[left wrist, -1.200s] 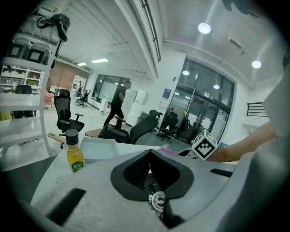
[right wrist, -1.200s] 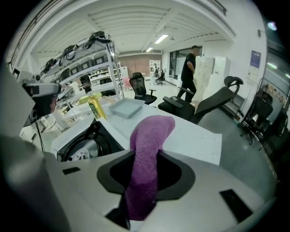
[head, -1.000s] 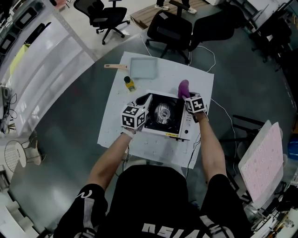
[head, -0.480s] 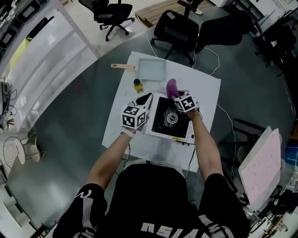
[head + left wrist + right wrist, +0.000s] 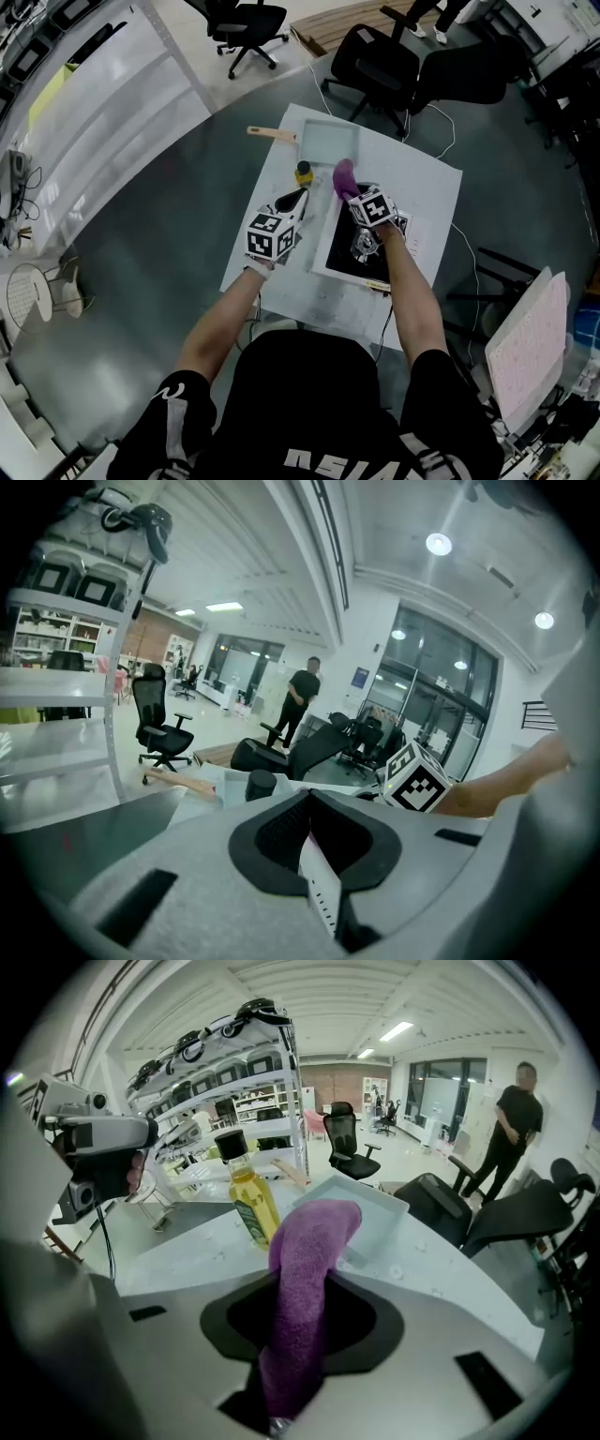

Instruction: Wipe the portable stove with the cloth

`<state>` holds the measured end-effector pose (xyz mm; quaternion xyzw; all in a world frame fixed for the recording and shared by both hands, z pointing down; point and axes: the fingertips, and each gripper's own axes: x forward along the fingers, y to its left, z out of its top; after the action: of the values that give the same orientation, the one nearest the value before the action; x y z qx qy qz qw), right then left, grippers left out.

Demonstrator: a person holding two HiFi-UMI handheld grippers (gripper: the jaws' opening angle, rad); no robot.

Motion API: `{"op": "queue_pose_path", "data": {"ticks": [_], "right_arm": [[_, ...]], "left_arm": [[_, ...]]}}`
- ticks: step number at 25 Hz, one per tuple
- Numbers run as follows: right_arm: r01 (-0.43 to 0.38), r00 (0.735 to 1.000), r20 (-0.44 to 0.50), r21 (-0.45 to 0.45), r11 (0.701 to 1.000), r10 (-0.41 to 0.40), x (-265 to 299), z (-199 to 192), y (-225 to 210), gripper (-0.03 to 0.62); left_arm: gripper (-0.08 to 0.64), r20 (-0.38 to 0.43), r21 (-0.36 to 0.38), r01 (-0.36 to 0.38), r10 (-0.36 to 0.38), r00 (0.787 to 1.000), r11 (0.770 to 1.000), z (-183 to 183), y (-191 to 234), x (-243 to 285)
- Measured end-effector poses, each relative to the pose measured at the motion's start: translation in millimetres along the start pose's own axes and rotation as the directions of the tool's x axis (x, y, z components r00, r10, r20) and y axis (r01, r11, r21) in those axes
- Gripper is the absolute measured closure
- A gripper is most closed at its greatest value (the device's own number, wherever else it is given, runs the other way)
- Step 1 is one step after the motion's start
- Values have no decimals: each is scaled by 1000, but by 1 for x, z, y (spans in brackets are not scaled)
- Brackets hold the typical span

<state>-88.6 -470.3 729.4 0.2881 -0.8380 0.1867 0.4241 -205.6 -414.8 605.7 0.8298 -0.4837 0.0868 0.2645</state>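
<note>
Portable stove is best wiped with flat, pressed strokes, cloth clamped in right hand-held gripper, left hand-held gripper closed.

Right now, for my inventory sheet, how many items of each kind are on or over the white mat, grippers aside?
Portable stove: 1
Purple cloth: 1
Oil bottle: 1
White pan: 1
Total: 4
</note>
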Motion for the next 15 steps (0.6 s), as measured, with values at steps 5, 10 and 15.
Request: {"op": "queue_pose_path", "data": {"ticks": [5, 10, 15], "right_arm": [[13, 994, 105, 113, 994, -25, -12, 31, 12, 477], [11, 997, 69, 173, 985, -23, 0, 27, 33, 477], [13, 1000, 0, 214, 977, -13, 14, 2, 58, 477]], "left_arm": [[551, 15, -11, 9, -8, 1000, 1000, 4, 11, -9], [551, 18, -10, 27, -27, 999, 1000, 2, 13, -14], [551, 12, -16, 41, -40, 999, 999, -5, 20, -24]]}}
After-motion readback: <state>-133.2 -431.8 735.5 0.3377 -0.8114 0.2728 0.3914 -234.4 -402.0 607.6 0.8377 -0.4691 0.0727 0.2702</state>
